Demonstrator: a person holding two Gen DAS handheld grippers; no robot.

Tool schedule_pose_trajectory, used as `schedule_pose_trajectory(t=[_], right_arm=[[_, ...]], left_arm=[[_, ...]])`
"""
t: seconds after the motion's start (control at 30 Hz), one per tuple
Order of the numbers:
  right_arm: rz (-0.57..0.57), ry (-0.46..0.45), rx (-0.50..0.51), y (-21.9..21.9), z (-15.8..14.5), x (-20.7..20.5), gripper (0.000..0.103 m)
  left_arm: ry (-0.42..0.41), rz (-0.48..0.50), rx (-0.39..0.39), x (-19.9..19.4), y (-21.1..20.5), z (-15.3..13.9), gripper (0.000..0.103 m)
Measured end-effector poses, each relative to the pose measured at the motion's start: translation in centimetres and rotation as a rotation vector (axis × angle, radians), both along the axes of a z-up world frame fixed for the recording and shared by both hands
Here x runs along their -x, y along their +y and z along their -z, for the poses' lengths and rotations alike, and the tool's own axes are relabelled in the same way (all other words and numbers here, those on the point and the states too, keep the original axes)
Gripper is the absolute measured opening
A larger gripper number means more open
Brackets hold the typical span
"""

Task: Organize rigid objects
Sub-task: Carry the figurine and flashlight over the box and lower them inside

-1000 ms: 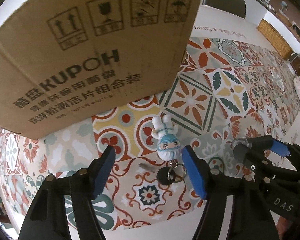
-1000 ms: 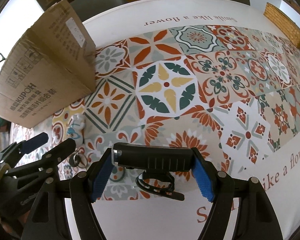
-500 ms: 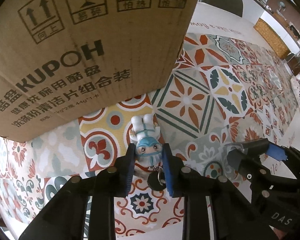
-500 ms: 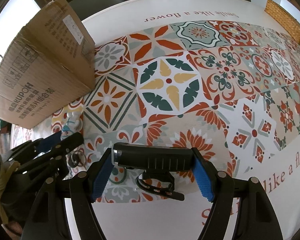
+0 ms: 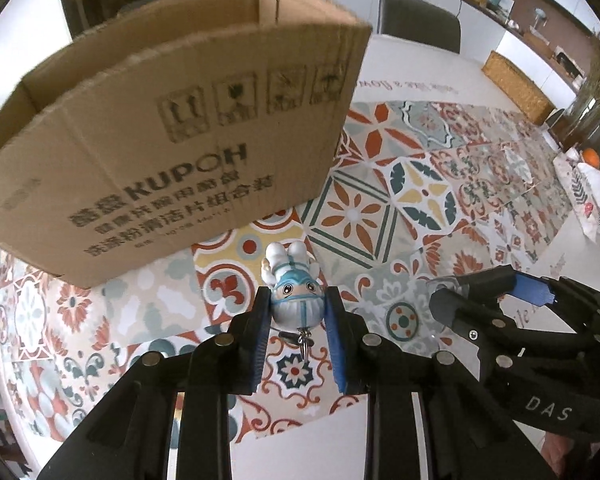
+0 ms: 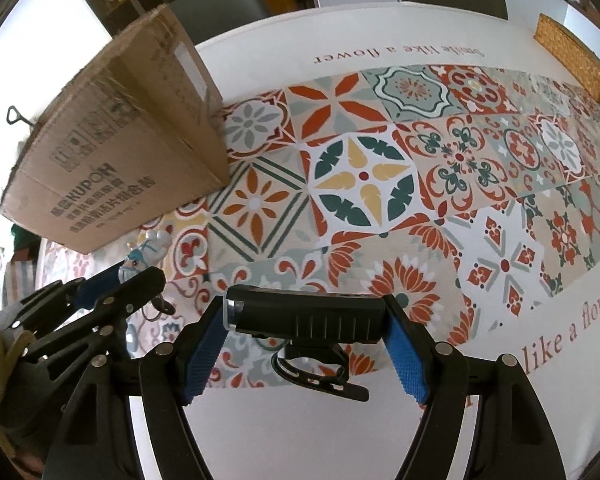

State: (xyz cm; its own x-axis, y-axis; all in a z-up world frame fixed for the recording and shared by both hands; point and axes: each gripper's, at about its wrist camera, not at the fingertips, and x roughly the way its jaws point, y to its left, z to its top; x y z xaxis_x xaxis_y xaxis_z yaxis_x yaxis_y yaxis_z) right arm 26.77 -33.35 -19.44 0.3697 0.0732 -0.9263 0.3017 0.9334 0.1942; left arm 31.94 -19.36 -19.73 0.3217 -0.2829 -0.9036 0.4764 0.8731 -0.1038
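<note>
"KUPOH" on cardboard box (image 5: 172, 152); "like a flower" on tablecloth (image 6: 420, 52).

Small white-and-blue figurine keychain (image 5: 296, 300) hangs head-down before the open cardboard box (image 5: 172, 152); black bike light (image 6: 306, 316) lies horizontal.

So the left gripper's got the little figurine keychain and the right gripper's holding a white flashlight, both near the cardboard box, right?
One thing is off: the flashlight in the right gripper is black, not white, as the right wrist view shows. The left gripper does hold the figurine keychain, near the cardboard box.
</note>
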Motion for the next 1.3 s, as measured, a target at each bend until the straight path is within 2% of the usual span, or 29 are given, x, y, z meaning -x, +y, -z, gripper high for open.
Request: schedule_pose_trajectory(t=[0.27, 0.8, 1.3], right_arm=[[-0.028, -0.057, 0.007, 1.6, -3.1, 0.5, 0.074], [-0.098, -0.211, 0.042, 5.3, -10.0, 0.8, 0.074], [-0.173, -0.382, 0.040, 8.5, -16.0, -0.8, 0.074]], left_arm=[[-0.044, -0.034, 0.058, 1.0, 1.9, -3.5, 0.027], [-0.185, -0.120, 0.140, 2.5, 7.2, -10.9, 0.027], [-0.324, -0.165, 0.196, 1.9, 10.6, -17.0, 0.027]])
